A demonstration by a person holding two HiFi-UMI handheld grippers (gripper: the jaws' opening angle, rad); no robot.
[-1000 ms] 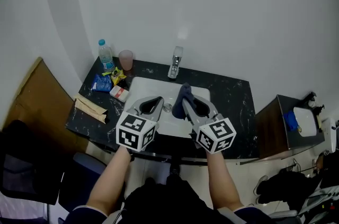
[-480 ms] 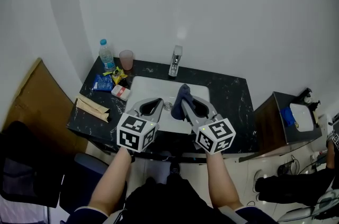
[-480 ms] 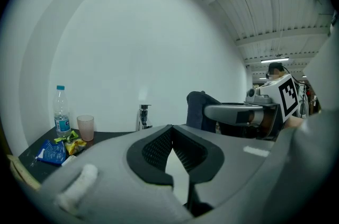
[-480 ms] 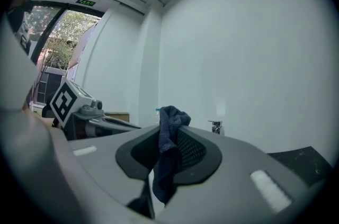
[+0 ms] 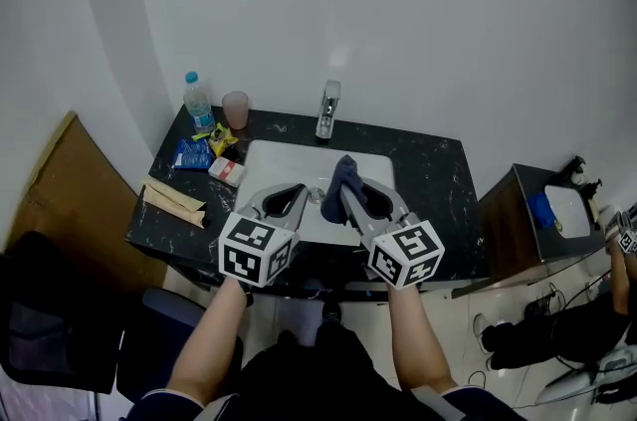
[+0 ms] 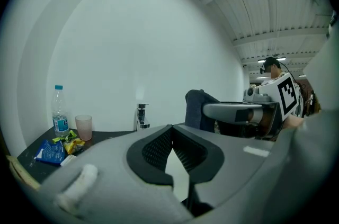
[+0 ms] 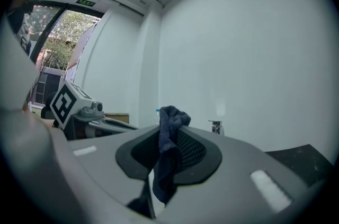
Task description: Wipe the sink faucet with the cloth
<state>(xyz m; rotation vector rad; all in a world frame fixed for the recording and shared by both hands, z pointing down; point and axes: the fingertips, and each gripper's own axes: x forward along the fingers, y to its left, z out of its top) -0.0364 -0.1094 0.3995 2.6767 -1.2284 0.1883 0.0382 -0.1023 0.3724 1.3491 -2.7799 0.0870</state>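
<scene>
We hold the dark cloth (image 5: 344, 172) pinched in our right claw (image 5: 358, 192), its jaws closed onto it, while our left claw (image 6: 171, 133) is fully closed and empty. The faucet (image 5: 327, 110) stands on the worktop (image 5: 430, 178) at the back rim of the sink (image 5: 284, 158), well ahead and slightly left of the right claw, which looks the nearer. Its long axis is upright and the spout faces us, so the cloth must travel forward.

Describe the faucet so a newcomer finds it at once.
Find the black marbled counter against the white wall, then the white sink set into it. The faucet stands at the sink's back edge, by the wall. It is the only shiny metal post; the bottle and pink cup stand in the counter's back left corner.
</scene>
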